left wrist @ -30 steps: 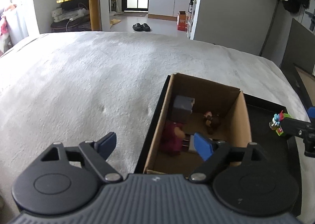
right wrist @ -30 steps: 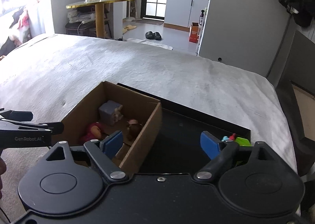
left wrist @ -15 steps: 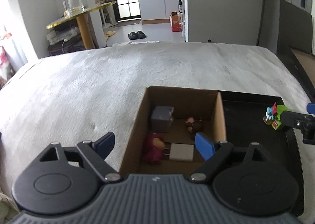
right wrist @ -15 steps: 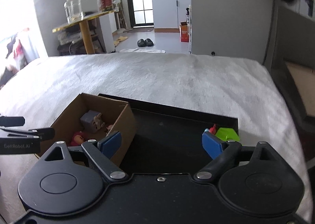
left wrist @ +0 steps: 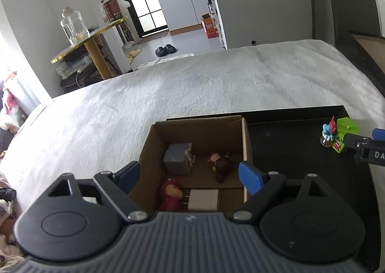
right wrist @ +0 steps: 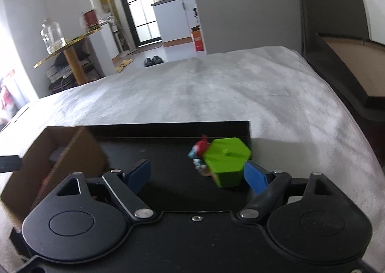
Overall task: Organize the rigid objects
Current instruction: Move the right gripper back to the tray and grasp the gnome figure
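Note:
A cardboard box (left wrist: 245, 150) sits at the left end of a black tray (left wrist: 288, 152) on the bed. In it lie a grey block (left wrist: 176, 158), a brown-haired doll (left wrist: 221, 164), a red figure (left wrist: 169, 195) and a white card (left wrist: 203, 202). My left gripper (left wrist: 189, 175) is open and empty above the box's near edge. A green hexagonal toy (right wrist: 225, 161) and a small blue and red figure (right wrist: 198, 152) stand at the tray's right end. My right gripper (right wrist: 197, 175) is open, its right finger beside the green toy.
The grey-white blanket (left wrist: 168, 95) covers the bed around the tray. A dark headboard or bench (right wrist: 349, 64) runs along the right. Beyond the bed are a gold round table (left wrist: 89, 40) with a glass jar and a doorway to a kitchen.
My right gripper has moved right and forward toward the green toy, which now sits between its fingers. My left gripper has shifted over the box and its view has tilted.

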`<state>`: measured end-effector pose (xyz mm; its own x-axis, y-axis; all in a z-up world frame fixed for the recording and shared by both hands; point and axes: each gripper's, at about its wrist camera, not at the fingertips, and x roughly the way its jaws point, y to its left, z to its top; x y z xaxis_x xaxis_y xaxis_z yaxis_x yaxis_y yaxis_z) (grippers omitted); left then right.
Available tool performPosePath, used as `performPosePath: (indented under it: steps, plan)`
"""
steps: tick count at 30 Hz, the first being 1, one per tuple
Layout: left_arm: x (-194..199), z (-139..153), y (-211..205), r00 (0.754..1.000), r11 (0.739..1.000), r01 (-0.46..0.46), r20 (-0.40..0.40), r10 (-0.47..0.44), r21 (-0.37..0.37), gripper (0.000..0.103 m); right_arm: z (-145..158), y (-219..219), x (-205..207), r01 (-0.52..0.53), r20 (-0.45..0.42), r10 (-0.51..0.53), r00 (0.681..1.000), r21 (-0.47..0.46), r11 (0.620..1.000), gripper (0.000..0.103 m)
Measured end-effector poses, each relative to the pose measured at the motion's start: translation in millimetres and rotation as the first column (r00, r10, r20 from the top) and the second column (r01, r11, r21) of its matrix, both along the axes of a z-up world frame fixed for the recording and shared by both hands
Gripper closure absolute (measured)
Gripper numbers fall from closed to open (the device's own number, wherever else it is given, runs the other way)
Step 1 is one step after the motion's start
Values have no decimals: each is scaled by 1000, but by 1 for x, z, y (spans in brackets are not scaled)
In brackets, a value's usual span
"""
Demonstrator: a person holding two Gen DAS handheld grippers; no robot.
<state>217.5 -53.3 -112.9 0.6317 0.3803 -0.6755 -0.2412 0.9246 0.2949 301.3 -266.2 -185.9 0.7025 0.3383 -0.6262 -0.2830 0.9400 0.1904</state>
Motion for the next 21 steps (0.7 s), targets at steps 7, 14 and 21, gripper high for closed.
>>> performPosePath:
  steps: [7,14,21]
  plan:
    - [22,-10,-20,999,999,12,-43,-10,43,15,-28,-17,25,31,-57,-29,998,38,999,31]
    - [39,-18,-27,998,998,-1,-59,4,56,15,-41,-21,39,40,-69,-36,997,50,998,32]
    - [41,-19,-27,998,998,1,-60,2,58,15,-43,-12,41,10,-20,-9,1000,12,1000,42]
